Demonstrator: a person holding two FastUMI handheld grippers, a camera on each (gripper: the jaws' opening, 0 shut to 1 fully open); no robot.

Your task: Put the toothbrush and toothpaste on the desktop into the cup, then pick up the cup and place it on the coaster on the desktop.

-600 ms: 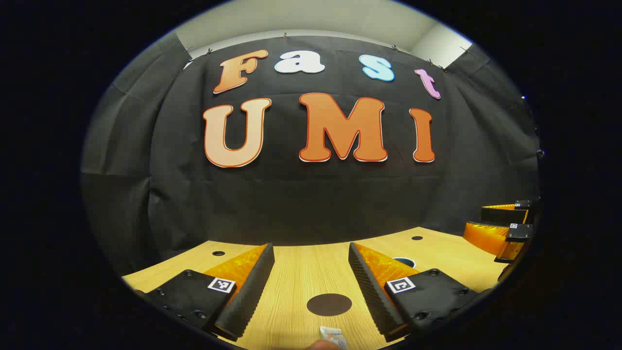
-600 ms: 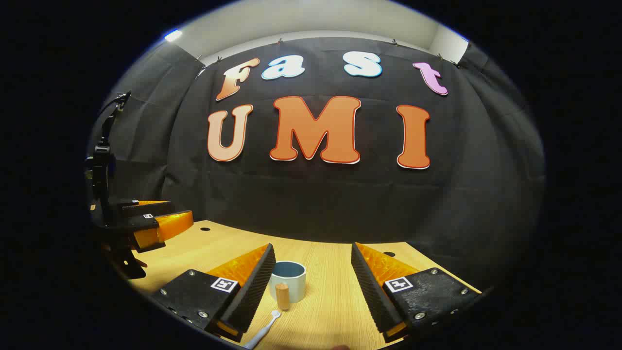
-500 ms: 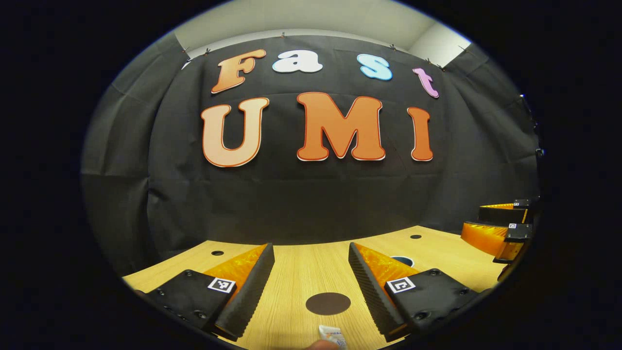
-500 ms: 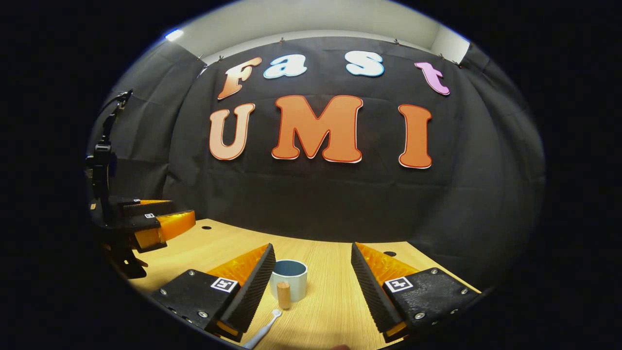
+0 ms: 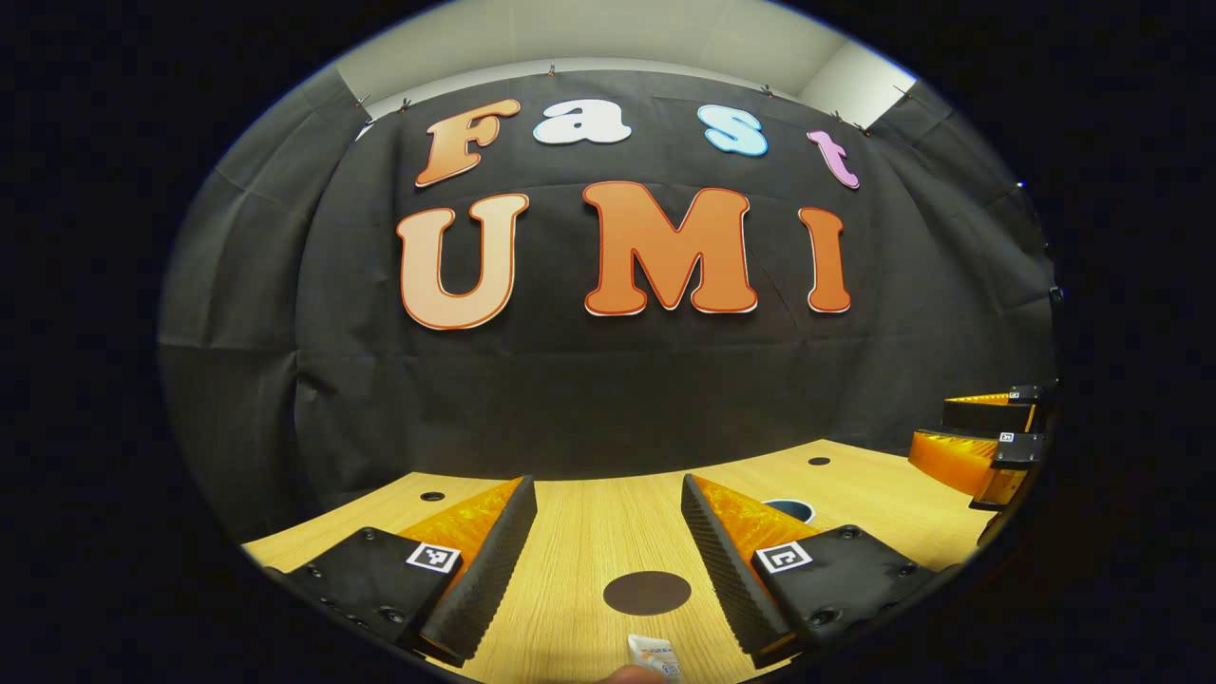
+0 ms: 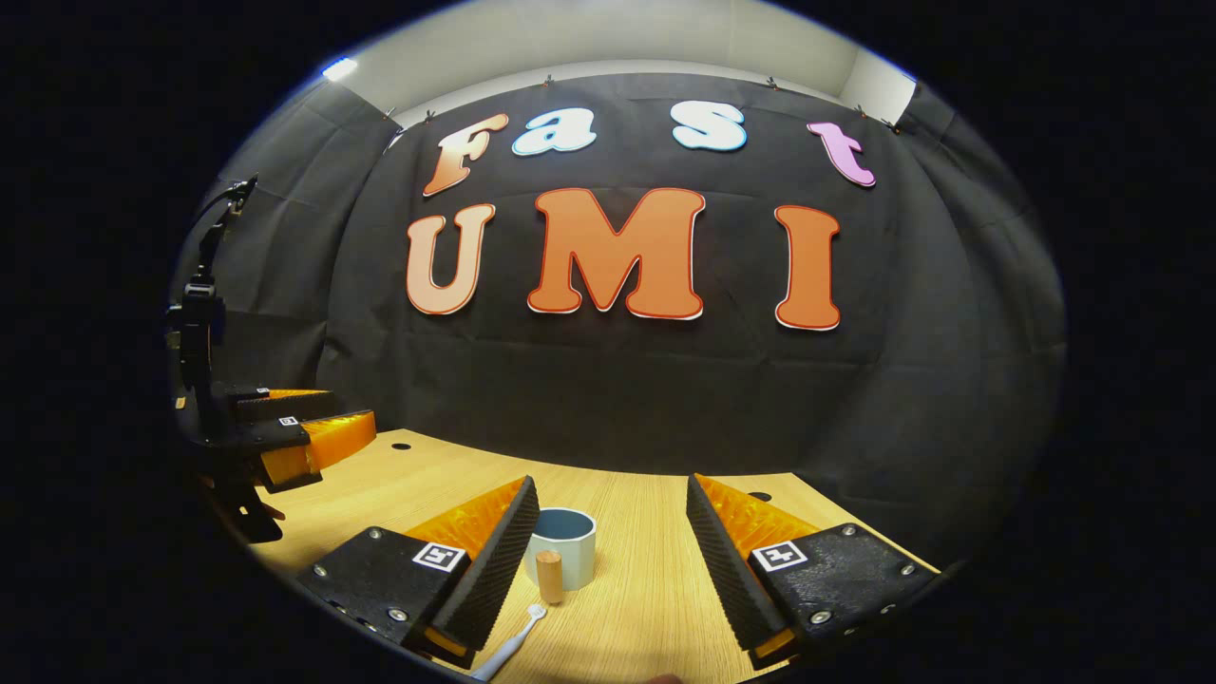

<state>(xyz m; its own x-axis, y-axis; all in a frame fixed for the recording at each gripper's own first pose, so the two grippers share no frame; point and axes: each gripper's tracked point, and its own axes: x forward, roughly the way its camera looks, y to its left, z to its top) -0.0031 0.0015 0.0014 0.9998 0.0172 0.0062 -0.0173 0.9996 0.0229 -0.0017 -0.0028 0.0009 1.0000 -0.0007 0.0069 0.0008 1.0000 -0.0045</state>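
cup (image 6: 562, 559) stood upright on worktop (image 6: 646, 589), between right tongs' (image 6: 608, 541) spread fingers | left tongs (image 5: 606, 537) released, level above coaster (image 5: 647, 592) | toothpaste (image 5: 655, 655) just before coaster | toothbrush (image 6: 513, 645) near cup

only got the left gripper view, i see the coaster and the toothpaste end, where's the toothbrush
observer: The toothbrush lies flat on the desktop, close in front of the right gripper view's camera, nearer than the cup.
operator: anything in the cup yet, i just get a bit of rim
observer: Nothing sticks out of it; it stands upright with its mouth open.
operator: right one holding anything
observer: No, the right hand-held gripper is open, with nothing between its fingers.
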